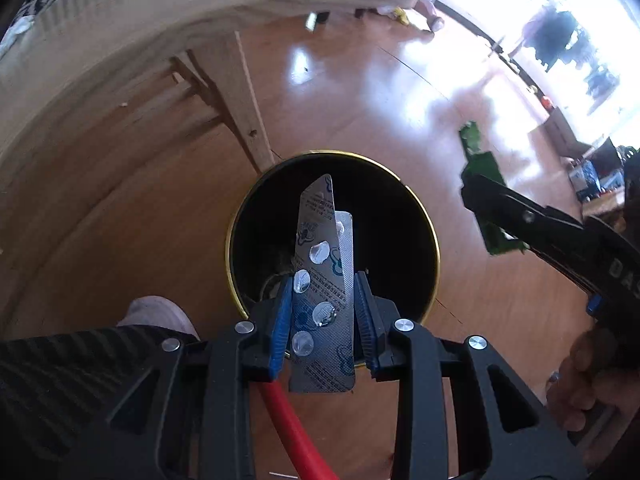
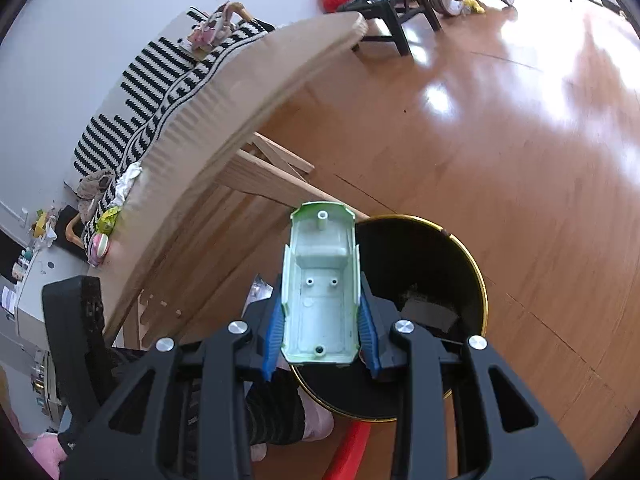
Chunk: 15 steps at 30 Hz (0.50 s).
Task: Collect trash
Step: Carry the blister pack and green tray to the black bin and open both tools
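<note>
A black bin with a gold rim (image 1: 435, 240) stands on the wooden floor beside a table leg. My left gripper (image 1: 323, 280) hangs over its mouth, shut on two silver pill blister strips (image 1: 320, 248) that stick out past the fingertips. My right gripper (image 2: 320, 300) is shut on a pale green plastic toy car shell (image 2: 320, 252), hollow side up, over the near left part of the bin rim (image 2: 478, 276). In the left wrist view the right gripper (image 1: 476, 188) comes in from the right with the green shell (image 1: 482, 166), beside the bin.
A light wooden table (image 2: 224, 120) stands left of the bin with a striped cloth (image 2: 160, 80) and crumpled wrappers (image 2: 108, 216) on it. A person's striped trouser leg (image 1: 80, 372) and slipper (image 1: 160, 312) are near the bin. A red tube (image 1: 296, 432) runs below. A black chair (image 2: 384, 12) stands farther off.
</note>
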Each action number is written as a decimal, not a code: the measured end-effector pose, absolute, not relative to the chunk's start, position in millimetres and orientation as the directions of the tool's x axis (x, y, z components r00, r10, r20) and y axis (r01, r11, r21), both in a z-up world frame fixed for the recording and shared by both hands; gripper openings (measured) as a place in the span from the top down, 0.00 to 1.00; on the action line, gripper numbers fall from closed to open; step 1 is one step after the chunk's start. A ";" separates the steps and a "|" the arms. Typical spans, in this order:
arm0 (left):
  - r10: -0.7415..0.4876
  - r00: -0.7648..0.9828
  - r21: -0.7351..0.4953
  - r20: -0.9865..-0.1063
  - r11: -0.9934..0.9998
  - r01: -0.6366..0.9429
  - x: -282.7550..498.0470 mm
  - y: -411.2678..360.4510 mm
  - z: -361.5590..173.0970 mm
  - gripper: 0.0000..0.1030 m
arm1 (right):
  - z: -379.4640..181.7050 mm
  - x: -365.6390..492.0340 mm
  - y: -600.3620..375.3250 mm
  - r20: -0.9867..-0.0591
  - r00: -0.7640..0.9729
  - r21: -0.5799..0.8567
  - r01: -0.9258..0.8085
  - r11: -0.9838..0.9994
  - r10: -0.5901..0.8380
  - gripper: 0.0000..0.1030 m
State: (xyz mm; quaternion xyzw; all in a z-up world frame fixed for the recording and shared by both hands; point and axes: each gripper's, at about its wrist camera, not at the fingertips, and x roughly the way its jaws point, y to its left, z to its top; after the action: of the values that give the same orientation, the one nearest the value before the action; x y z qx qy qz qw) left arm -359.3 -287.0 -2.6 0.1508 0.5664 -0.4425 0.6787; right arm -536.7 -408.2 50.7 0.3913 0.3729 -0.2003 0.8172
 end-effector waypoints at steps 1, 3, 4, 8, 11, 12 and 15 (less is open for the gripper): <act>-0.416 -0.061 -0.307 -0.907 0.556 0.772 -363.2 -290.5 -8.6 0.71 | 47.8 -537.3 -411.6 -0.770 0.637 0.498 0.629 0.597 -0.030 0.68; -0.381 -0.078 -0.304 -0.921 0.579 0.757 -370.0 -290.6 -17.4 0.22 | 42.8 -538.8 -419.3 -0.771 0.637 0.526 0.642 0.558 -0.006 0.62; -0.403 -0.065 -0.312 -0.913 0.585 0.749 -369.1 -290.4 -17.3 0.12 | 39.4 -542.1 -425.2 -0.771 0.636 0.545 0.650 0.529 0.013 0.29; -0.489 0.064 -0.242 -0.870 0.536 0.809 -378.6 -286.3 10.0 0.06 | 45.6 -556.8 -440.6 -0.732 0.681 0.607 0.658 0.445 -0.009 0.07; -0.497 0.117 -0.205 -0.860 0.545 0.813 -381.2 -280.4 20.6 0.06 | 54.8 -559.8 -440.8 -0.737 0.675 0.586 0.666 0.461 -0.038 0.07; -0.499 0.136 -0.190 -0.856 0.548 0.815 -381.7 -279.4 24.6 0.06 | 57.0 -560.3 -438.4 -0.738 0.673 0.576 0.665 0.476 -0.048 0.07; -0.503 0.173 -0.160 -0.847 0.551 0.819 -381.0 -275.0 39.5 0.06 | 59.9 -554.6 -431.6 -0.769 0.635 0.517 0.681 0.519 -0.067 0.07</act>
State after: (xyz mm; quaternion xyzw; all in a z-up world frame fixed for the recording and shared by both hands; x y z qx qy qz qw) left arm -381.0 -275.0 39.5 0.1693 0.4663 -0.4427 0.7469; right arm -554.6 -431.6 59.9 0.4305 0.3564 -0.2350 0.7952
